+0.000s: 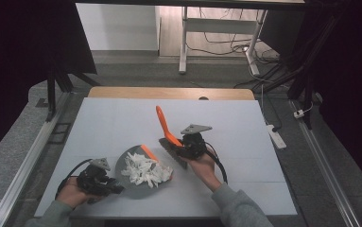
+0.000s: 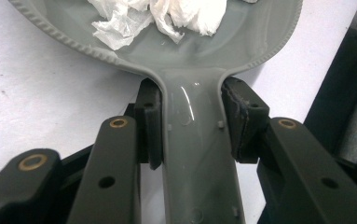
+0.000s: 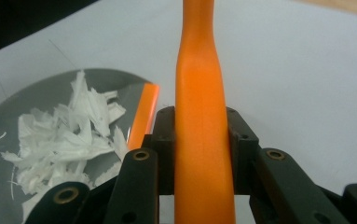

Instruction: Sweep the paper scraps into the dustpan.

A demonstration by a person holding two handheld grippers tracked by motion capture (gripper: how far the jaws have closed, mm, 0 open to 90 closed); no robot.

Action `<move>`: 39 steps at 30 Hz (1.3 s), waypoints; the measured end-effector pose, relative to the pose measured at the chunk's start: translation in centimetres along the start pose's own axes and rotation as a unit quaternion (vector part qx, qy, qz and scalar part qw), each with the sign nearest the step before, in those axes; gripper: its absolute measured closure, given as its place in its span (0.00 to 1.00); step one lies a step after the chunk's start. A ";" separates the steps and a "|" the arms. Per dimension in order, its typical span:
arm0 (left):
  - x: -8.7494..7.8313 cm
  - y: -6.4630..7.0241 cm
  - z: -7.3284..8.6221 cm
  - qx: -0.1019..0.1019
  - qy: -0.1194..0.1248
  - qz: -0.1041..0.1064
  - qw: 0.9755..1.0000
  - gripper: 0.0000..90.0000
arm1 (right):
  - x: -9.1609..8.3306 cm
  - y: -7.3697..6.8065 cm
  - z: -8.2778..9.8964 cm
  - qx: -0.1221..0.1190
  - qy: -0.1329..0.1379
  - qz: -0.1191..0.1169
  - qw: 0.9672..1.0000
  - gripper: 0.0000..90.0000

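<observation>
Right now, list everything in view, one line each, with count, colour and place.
dustpan: one, grey with an orange lip, on the table's near left, handle clamped in the left gripper.
paper scraps: one heap, white, lying in the dustpan.
brush: one, orange handle with a dark head, held tilted just right of the dustpan.
table: one, white top with a wooden far edge.
power strip: one, white, on the floor to the right.
left gripper: one, black, shut on the dustpan's handle.
right gripper: one, black, shut on the brush handle.

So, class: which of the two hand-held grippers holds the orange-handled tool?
The right hand-held gripper: it clamps the orange brush handle. The left hand-held gripper grips the grey dustpan.
</observation>
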State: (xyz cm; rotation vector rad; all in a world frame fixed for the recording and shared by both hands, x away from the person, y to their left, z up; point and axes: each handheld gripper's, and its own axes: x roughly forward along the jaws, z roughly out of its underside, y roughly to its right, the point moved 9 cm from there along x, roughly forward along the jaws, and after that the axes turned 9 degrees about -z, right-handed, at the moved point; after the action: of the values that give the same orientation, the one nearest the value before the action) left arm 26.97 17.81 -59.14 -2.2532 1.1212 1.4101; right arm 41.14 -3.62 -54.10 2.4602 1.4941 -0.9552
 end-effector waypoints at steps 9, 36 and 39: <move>0.4 0.5 -0.3 0.000 -0.003 -0.003 1.000 0.68 | 2.7 -3.7 0.2 -0.010 -0.019 -0.032 0.999 0.78; 0.6 -0.1 -0.7 -0.020 0.037 -0.013 0.999 0.69 | 0.1 -4.7 -3.9 -0.018 0.070 -0.060 0.996 0.78; 0.4 -0.3 -0.8 -0.023 0.043 -0.018 0.999 0.69 | -0.4 -4.3 -4.1 -0.017 0.076 -0.057 0.995 0.78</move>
State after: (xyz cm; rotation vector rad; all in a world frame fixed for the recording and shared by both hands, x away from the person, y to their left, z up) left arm 27.80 17.34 -59.12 -2.3746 1.0800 1.3502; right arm 39.32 -0.06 -49.68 2.4958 1.6993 -0.7678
